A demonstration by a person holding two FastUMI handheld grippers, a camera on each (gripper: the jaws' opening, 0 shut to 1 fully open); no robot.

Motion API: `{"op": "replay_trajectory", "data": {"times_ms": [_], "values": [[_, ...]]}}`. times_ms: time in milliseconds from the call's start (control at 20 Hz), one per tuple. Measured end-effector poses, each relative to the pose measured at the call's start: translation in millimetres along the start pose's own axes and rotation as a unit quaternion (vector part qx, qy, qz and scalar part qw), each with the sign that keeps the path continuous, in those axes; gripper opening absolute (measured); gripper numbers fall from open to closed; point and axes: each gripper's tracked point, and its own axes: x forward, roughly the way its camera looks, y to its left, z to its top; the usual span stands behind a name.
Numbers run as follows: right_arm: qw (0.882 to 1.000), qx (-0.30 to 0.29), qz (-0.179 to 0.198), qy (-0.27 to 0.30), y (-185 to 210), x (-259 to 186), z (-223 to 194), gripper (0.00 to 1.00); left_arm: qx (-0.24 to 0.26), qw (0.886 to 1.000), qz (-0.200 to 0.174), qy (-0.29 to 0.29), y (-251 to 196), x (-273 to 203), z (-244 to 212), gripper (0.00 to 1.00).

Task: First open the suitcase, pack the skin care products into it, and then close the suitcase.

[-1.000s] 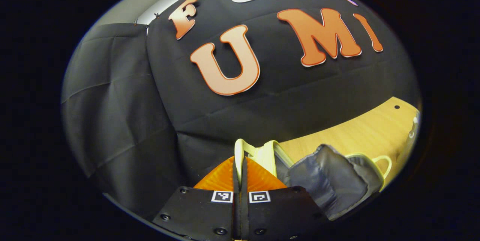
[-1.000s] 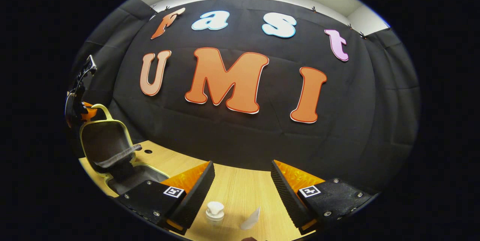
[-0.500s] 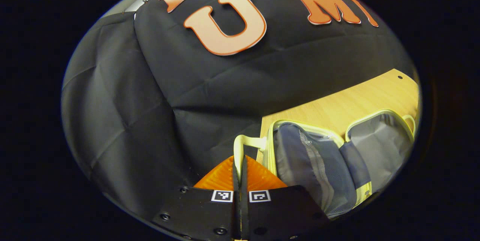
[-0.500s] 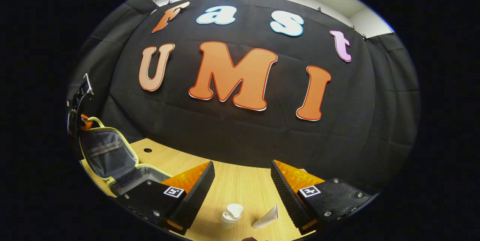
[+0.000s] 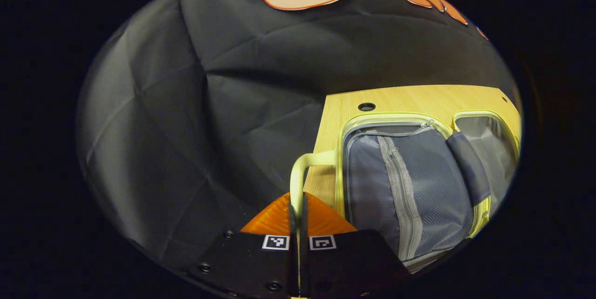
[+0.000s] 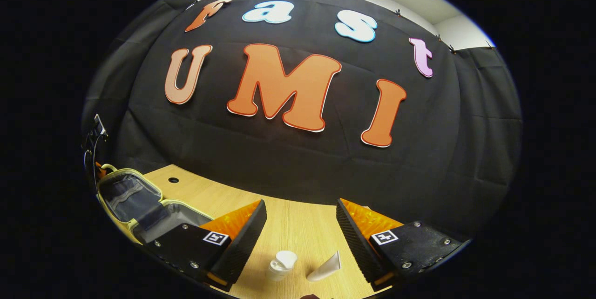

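wooden table [image 6: 298, 234]: one open suitcase [image 5: 409, 187], two products; left tongs [image 5: 298, 206] pinch handle [image 5: 298, 173], right tongs [image 6: 300, 224] spread.

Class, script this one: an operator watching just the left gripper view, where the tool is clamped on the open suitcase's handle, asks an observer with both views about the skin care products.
Operator: Where are the products?
Observer: A white-capped bottle and a white tube sit on the table, outside the suitcase and to its right in the right gripper view.
Operator: Is the right tool on them yet?
Observer: No. The right tool is above them, jaws wide open, holding nothing.
Operator: Are the two touching?
Observer: No, bare wood shows between the bottle and the tube.
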Motion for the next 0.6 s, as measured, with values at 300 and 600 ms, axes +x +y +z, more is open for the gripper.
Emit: {"op": "replay_trajectory", "data": {"times_ms": [300, 600], "values": [[1.000, 0.002, -0.004, 0.010, -3.4, -3.4, -7.1, 0.95, 0.068, 0.997, 0.004, -0.024, -21.2, -9.3, 5.7, 0.29], [1.000, 0.009, -0.005, 0.005, -9.2, -10.4, -7.8, 0.95, 0.085, 0.989, -0.039, -0.114, -73.6, -60.3, 75.2, 0.92]]}}
